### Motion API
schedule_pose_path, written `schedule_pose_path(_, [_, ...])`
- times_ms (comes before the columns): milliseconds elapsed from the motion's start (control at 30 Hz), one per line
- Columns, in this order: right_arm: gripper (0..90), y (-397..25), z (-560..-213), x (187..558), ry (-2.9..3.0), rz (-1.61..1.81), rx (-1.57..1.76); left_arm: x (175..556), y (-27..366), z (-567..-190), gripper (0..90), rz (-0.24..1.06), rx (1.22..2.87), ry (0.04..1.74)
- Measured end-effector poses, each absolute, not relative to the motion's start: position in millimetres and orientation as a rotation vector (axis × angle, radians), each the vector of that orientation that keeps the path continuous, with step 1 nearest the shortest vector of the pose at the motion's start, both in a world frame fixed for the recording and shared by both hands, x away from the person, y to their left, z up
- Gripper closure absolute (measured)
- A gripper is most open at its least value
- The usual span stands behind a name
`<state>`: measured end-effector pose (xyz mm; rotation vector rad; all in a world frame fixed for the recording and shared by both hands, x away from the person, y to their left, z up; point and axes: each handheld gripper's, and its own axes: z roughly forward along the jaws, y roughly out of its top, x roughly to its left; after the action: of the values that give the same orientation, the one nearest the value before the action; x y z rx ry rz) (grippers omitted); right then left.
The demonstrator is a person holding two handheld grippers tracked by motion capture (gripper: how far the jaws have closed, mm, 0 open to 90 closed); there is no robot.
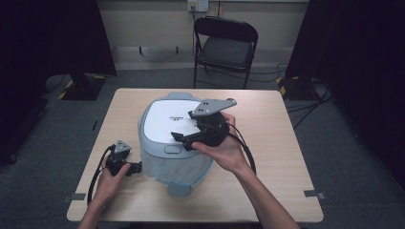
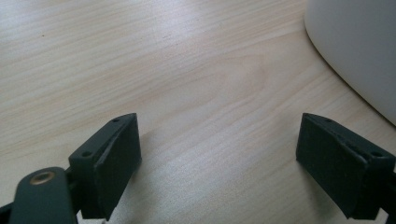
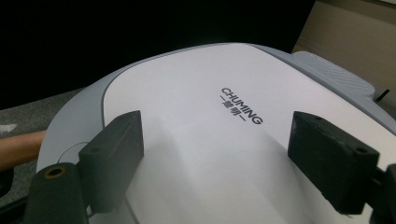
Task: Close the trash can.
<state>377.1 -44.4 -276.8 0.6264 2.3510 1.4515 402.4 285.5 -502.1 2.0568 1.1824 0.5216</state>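
Note:
A white and pale blue rice cooker (image 1: pixel 169 138) stands in the middle of the wooden table (image 1: pixel 267 157), lid down. Its white lid (image 3: pixel 205 135) bears the word CHUMING. My right gripper (image 1: pixel 184 138) hovers just over the lid's right front, open, with nothing between its jaws (image 3: pixel 215 163). My left gripper (image 1: pixel 136 168) rests low on the table at the cooker's left, open and empty (image 2: pixel 219 163). The cooker's curved white wall (image 2: pixel 359 46) rises at the upper right of the left gripper view.
A black folding chair (image 1: pixel 224 45) stands beyond the table's far edge. Dark curtains flank both sides of the room. Cables (image 1: pixel 305 102) lie on the grey floor at the right. Bare tabletop stretches to the right of the cooker.

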Motion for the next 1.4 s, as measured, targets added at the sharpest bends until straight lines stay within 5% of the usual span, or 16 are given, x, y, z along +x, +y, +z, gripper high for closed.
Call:
schedule_pose_path(667, [18.8, -70, -277, 395, 2.232, 1.466, 0.789, 402, 286, -502, 13.5, 0.521, 2.057, 1.183])
schedule_pose_path(1400, [15.1, -159, -305, 407, 2.06, 1.372, 1.158, 402, 286, -502, 13.5, 0.521, 2.057, 1.182])
